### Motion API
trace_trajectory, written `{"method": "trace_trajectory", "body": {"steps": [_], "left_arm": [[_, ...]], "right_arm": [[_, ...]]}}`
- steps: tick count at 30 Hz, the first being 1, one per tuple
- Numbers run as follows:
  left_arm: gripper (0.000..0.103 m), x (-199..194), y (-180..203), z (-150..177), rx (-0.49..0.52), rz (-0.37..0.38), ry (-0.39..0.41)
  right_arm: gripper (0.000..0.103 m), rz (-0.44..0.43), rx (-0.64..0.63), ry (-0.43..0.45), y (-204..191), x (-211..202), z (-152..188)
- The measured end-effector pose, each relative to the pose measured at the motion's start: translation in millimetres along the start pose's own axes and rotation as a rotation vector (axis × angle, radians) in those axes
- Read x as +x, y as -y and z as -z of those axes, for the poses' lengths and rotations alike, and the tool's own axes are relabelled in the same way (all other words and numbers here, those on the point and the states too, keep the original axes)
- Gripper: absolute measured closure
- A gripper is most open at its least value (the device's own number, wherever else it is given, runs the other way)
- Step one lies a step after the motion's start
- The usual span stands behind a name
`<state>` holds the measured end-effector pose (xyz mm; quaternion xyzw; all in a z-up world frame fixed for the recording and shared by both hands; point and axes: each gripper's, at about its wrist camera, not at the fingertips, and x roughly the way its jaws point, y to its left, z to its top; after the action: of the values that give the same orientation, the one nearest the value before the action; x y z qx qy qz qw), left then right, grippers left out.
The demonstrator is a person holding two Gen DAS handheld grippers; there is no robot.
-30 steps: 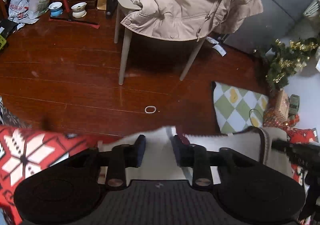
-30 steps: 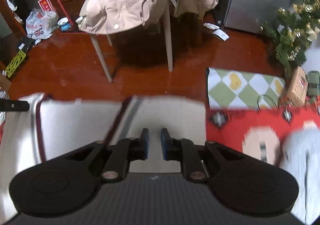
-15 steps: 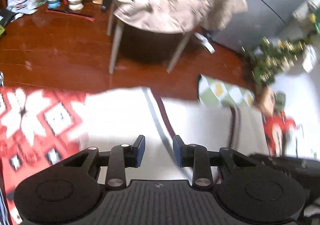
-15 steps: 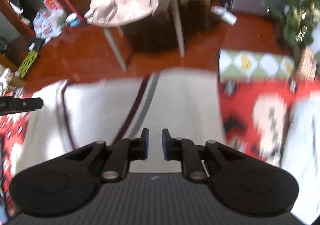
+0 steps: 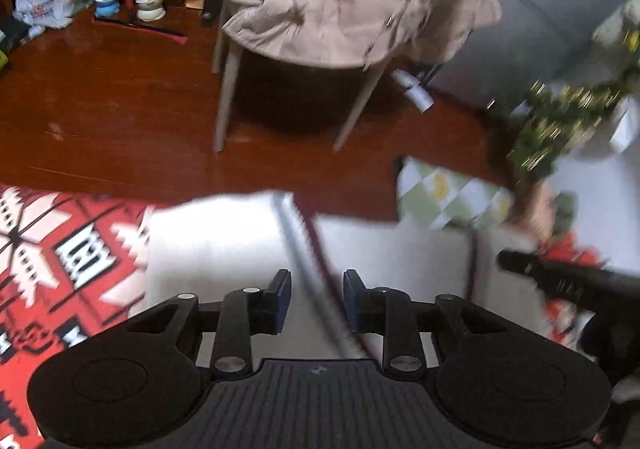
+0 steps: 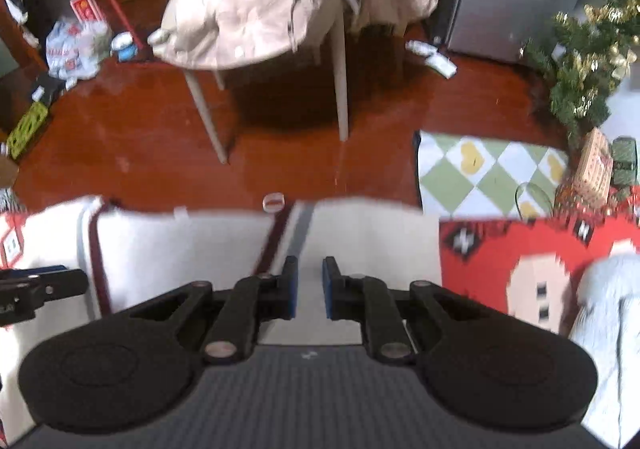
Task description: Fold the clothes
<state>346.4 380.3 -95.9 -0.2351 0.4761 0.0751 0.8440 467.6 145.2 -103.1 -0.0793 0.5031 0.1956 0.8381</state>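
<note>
A cream garment (image 5: 224, 241) with a maroon and grey stripe lies spread over a red patterned blanket (image 5: 48, 249). My left gripper (image 5: 316, 281) points down at it. The stripe runs between its blue pads, and its jaws are opening slightly around the cloth. In the right wrist view the same garment (image 6: 180, 249) fills the narrow gap of my right gripper (image 6: 310, 269), which grips it near the stripe. Each gripper shows at the edge of the other's view: the right gripper (image 5: 560, 285) and the left gripper (image 6: 40, 285). The cloth under the gripper bodies is hidden.
Beyond the garment is dark wooden floor with a small white ring (image 6: 274, 202). A chair draped in a beige coat (image 5: 340, 1) stands further back. A green checkered mat (image 6: 480, 165) and a small Christmas tree (image 6: 580, 61) are at the right. A pale fluffy cloth (image 6: 608, 309) lies on the blanket.
In the left wrist view the garment was a small bunch at the fingertips; it now stretches well beyond them. Both views have shifted, and the right wrist view has steadied after the blur.
</note>
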Motion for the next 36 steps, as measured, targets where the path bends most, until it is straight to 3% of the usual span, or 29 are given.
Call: {"method": "trace_trajectory", "body": {"steps": [2, 4, 5, 6, 9, 12, 16, 18, 22, 24, 28, 30, 33, 36], "left_arm": [[0.057, -13, 3, -1, 0.050, -0.007, 0.029], [0.044, -25, 2, 4, 0.031, -0.015, 0.033], [0.040, -30, -1, 9, -0.003, -0.007, 0.019], [0.039, -34, -4, 15, -0.042, 0.005, 0.000], [0.040, -42, -7, 38, -0.069, 0.014, -0.065], [0.047, -49, -8, 71, -0.022, -0.037, -0.087], [0.064, -51, -28, 109, -0.053, -0.098, -0.137], [0.074, -61, -38, 119, -0.057, -0.108, -0.122], [0.075, -78, -59, 132, -0.079, -0.147, -0.139], [0.075, -88, -69, 140, -0.069, -0.181, -0.147], [0.088, -102, -83, 157, -0.061, -0.198, -0.193], [0.086, -108, -80, 161, -0.050, -0.213, -0.211], [0.083, -114, -66, 165, -0.077, -0.159, -0.214], [0.082, -110, -40, 167, -0.052, -0.099, -0.212]], "right_arm": [[0.088, -0.006, -0.018, 0.048, -2, -15, -1], [0.076, -0.024, -0.010, 0.065, -3, -27, 3], [0.061, -0.036, 0.004, 0.060, -2, -33, 7], [0.054, -0.049, 0.019, 0.055, -1, -40, 12], [0.054, -0.087, 0.063, -0.037, 4, -52, 33], [0.054, -0.096, 0.082, -0.095, 7, -61, 62], [0.054, 0.018, 0.075, -0.120, 17, -68, 104], [0.056, 0.066, 0.066, -0.134, 28, -70, 121], [0.067, 0.113, 0.065, -0.157, 59, -76, 148], [0.067, 0.129, 0.075, -0.172, 70, -82, 160], [0.067, 0.160, 0.084, -0.202, 87, -97, 181], [0.066, 0.177, 0.105, -0.228, 95, -104, 190], [0.068, 0.150, 0.135, -0.240, 93, -120, 196], [0.068, 0.108, 0.086, -0.218, 67, -126, 195]]}}
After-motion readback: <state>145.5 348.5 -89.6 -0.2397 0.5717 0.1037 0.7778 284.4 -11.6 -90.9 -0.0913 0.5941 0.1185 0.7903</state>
